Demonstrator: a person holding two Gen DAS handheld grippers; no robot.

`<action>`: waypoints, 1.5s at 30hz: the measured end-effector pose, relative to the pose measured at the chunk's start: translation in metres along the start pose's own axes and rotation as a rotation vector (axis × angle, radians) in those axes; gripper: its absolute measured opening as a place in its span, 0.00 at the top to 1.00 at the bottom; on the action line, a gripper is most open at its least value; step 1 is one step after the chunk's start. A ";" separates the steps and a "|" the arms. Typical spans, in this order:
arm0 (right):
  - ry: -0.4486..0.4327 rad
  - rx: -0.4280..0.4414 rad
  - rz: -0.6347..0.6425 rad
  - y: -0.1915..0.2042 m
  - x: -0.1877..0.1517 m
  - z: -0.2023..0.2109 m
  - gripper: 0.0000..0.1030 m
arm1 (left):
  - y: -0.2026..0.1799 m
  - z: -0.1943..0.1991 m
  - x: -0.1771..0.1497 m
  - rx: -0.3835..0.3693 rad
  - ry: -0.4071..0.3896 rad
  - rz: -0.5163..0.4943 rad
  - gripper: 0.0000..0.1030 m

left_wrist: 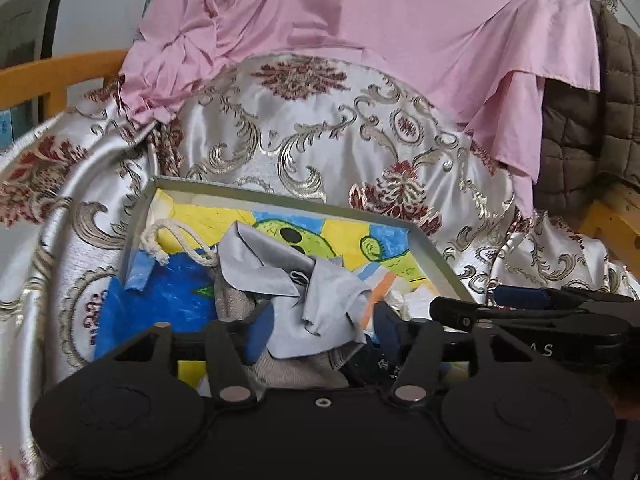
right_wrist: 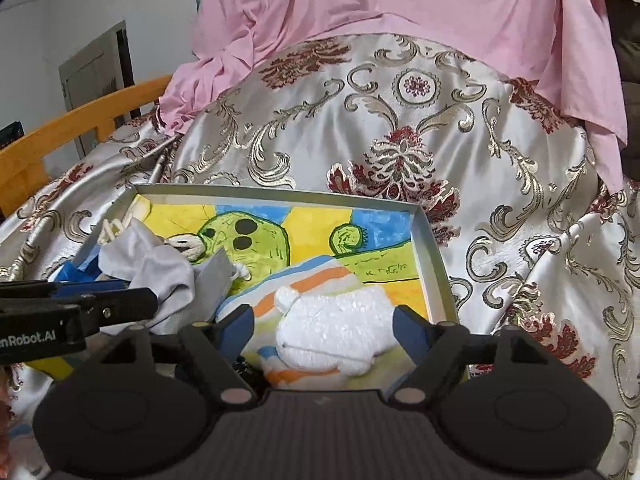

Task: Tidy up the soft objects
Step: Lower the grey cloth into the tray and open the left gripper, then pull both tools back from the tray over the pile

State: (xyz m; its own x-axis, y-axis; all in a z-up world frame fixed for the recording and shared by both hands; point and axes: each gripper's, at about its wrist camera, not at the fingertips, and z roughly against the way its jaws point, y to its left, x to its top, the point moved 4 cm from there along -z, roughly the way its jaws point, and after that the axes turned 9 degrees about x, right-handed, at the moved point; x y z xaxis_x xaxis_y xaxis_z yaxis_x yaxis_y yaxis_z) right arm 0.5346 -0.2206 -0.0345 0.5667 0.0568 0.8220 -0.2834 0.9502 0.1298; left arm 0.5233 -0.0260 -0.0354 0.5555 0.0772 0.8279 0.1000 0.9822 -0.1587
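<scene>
Left gripper [left_wrist: 320, 322] angled down, grey cloth [left_wrist: 296, 280] between open jaws

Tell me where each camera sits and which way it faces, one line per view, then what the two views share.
Left wrist: on the left hand-held gripper, looking forward and down into the tray; its open fingers flank the grey cloth; the right hand-held gripper enters at right.
Right wrist: on the right hand-held gripper, same direction; open fingers flank the white plush toy; the left one enters at left.
Shared: tray, grey cloth, satin bedspread, pink sheet.
</scene>
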 end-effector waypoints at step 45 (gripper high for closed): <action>-0.339 -0.117 0.151 0.120 -0.126 0.371 0.00 | -0.016 0.356 -0.134 0.053 -0.270 -0.087 0.01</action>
State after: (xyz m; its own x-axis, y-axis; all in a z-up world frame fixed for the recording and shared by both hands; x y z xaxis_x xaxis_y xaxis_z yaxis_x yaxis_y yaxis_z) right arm 0.1418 -0.2275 0.0833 0.2322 0.1129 0.9661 -0.2430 0.9685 -0.0548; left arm 0.1535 0.0090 0.0477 0.3063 0.0277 0.9515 0.0906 0.9942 -0.0581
